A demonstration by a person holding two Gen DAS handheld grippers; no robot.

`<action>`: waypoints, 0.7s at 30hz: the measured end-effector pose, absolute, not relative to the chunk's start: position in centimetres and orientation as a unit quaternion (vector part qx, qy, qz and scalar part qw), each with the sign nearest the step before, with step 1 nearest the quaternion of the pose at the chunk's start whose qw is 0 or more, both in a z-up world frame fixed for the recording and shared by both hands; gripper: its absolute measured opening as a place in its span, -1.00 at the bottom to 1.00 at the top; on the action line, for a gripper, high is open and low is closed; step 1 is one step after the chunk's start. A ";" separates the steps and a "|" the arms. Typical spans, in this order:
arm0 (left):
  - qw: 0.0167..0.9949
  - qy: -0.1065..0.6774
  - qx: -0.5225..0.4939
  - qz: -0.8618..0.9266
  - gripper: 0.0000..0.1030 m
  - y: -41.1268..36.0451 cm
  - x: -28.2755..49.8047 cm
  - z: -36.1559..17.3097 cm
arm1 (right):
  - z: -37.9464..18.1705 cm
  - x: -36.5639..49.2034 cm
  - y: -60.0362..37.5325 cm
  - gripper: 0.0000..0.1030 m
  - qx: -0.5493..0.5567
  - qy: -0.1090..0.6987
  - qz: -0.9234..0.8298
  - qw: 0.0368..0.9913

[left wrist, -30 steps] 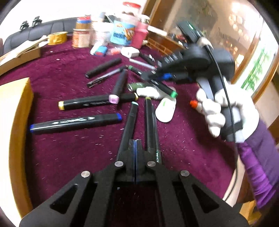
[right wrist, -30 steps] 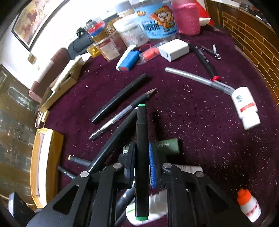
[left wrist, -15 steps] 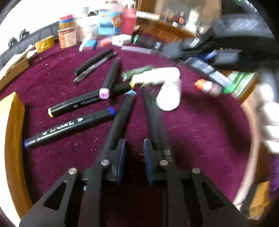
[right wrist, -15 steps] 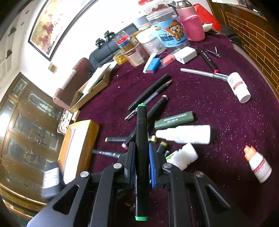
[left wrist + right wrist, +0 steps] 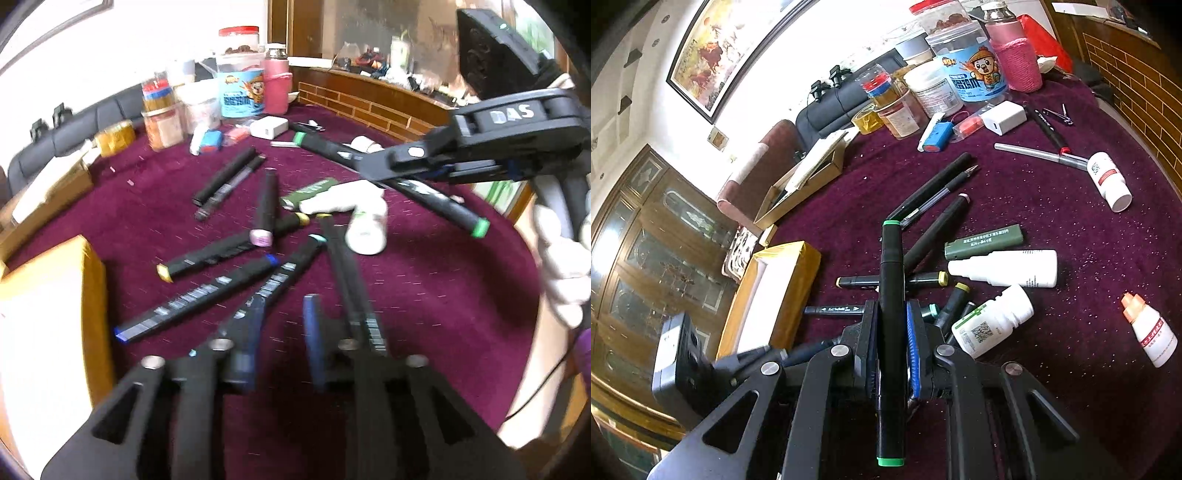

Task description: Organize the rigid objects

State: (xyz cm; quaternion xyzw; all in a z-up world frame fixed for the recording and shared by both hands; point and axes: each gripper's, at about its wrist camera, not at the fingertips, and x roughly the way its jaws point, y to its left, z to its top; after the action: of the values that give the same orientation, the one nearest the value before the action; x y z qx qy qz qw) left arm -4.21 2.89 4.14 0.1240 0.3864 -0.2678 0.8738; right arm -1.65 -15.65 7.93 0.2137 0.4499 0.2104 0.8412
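Observation:
Several black markers with coloured caps lie fanned on the dark red cloth (image 5: 424,295). My left gripper (image 5: 282,328) hovers low over them, its jaws opening with only cloth between them. A teal-capped marker (image 5: 291,266) runs under its left finger and a yellow-capped marker (image 5: 343,273) under its right. My right gripper (image 5: 892,314) is shut on a green-capped marker (image 5: 891,251), held lengthwise above the pile. In the left wrist view the right gripper (image 5: 384,170) comes in from the upper right with that green-capped marker (image 5: 443,203), a white-gloved hand (image 5: 561,266) on its handle.
A gold box (image 5: 92,295) with a white inside stands at the left. White bottles (image 5: 997,325), a green tube (image 5: 982,242) and pens (image 5: 934,192) lie mid-table. Jars (image 5: 967,66), a pink-sleeved bottle and a white charger (image 5: 1003,116) crowd the far edge. An open cardboard box (image 5: 801,184) sits back left.
My left jaws went from shut to apart above the markers. The right gripper rose and drew back from the pile with the green-capped marker still clamped.

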 end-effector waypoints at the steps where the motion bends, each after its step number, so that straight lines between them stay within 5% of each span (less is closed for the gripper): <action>1: 0.869 0.391 0.131 -0.273 -0.18 2.8 -3.8 4.0 | 7.9 -1.7 -15.6 -0.75 0.215 0.450 0.210 0.841; 9: 0.839 0.427 0.200 -0.270 -0.15 1.0 -1.3 0.8 | 7.7 -2.1 -16.4 -0.75 0.224 0.449 0.210 0.839; 10: 0.837 0.432 0.193 -0.275 -0.28 1.0 -1.4 0.8 | 7.6 -2.1 -16.5 -0.75 0.226 0.449 0.211 0.838; 11: 0.831 0.441 0.182 -0.285 -0.68 1.0 -1.5 0.9 | 7.5 -2.0 -16.7 -0.75 0.228 0.449 0.212 0.837; 12: 0.825 0.448 0.177 -0.294 -0.77 0.9 -1.9 1.0 | 7.4 -2.0 -16.8 -0.75 0.230 0.450 0.212 0.837; 21: 0.846 0.423 0.174 -0.275 -0.71 -1.8 -2.2 0.8 | 5.5 -1.7 -16.7 -0.75 0.248 0.464 0.215 0.823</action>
State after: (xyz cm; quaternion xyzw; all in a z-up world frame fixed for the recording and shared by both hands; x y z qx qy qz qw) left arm -2.19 -1.75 0.77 0.1740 0.4226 -0.2749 0.8459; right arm -1.70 -16.75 5.49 0.2484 0.4641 0.2149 0.8226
